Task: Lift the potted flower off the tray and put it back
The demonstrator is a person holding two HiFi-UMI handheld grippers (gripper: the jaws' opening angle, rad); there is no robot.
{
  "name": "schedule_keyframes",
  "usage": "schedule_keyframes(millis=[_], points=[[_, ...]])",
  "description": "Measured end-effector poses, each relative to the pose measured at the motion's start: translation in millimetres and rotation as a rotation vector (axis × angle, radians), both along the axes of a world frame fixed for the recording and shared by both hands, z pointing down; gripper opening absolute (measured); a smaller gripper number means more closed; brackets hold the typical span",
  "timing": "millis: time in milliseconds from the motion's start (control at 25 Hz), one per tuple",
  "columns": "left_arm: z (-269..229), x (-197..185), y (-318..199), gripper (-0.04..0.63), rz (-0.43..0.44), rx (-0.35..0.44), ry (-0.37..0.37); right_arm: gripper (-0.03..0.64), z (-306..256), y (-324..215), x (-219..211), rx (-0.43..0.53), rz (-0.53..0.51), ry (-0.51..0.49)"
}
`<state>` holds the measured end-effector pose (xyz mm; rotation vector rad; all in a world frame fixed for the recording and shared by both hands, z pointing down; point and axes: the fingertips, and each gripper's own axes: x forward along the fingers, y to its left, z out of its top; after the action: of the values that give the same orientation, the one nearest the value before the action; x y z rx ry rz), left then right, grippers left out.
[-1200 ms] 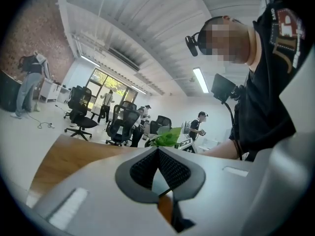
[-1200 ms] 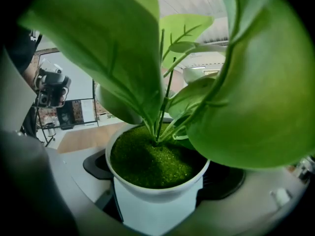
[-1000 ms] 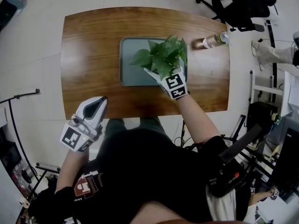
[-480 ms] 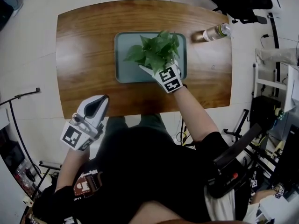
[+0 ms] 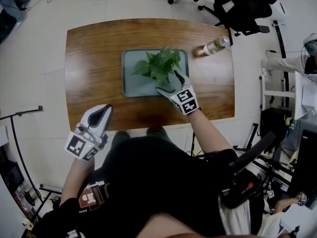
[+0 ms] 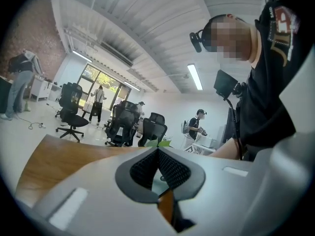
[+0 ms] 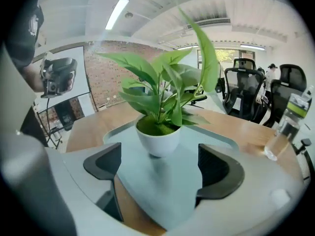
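The potted flower (image 7: 158, 132), green leaves in a small white pot, stands upright on the grey-blue tray (image 7: 162, 195). In the head view its leaves (image 5: 161, 66) hide the pot, right of the tray's (image 5: 130, 83) middle. My right gripper (image 7: 160, 168) is open, its jaws wide apart and just short of the pot, with only tray between the pads. It reaches in over the tray's near right corner in the head view (image 5: 169, 82). My left gripper (image 5: 101, 114) hangs off the table's near left edge, pads closed together on nothing (image 6: 158, 168).
A clear plastic bottle (image 5: 214, 45) stands on the brown wooden table (image 5: 94, 58), to the right of the tray (image 7: 285, 127). Black office chairs (image 5: 247, 6) stand on the floor beyond the table's far right corner. People stand farther off in the room.
My right gripper has drawn back toward me from the plant, which stays on the tray. The left gripper has stayed where it was.
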<state>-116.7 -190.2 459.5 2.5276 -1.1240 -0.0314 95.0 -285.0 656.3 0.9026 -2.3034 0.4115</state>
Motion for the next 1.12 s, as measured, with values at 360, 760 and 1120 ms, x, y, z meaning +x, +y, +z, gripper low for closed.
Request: schedule_keyframes(millis=[360,760,1120], points=[[-55.3,-12.9,-11.2,-0.005,-0.053,0.071,0.050,0.309,-82.7,49.0,36.5,0.018,0.077,-0.097],[-82.8,-7.9,-10.5,-0.005,-0.017,0.099,0.063,0.012,-209.3,61.4,25.4,0.142,0.080,-0.315],[-83.1,6.4,1.7,-0.005,0.014,0.085,0.062,0.012,-243.5,64.4,8.2,0.127,0.031,-0.418]])
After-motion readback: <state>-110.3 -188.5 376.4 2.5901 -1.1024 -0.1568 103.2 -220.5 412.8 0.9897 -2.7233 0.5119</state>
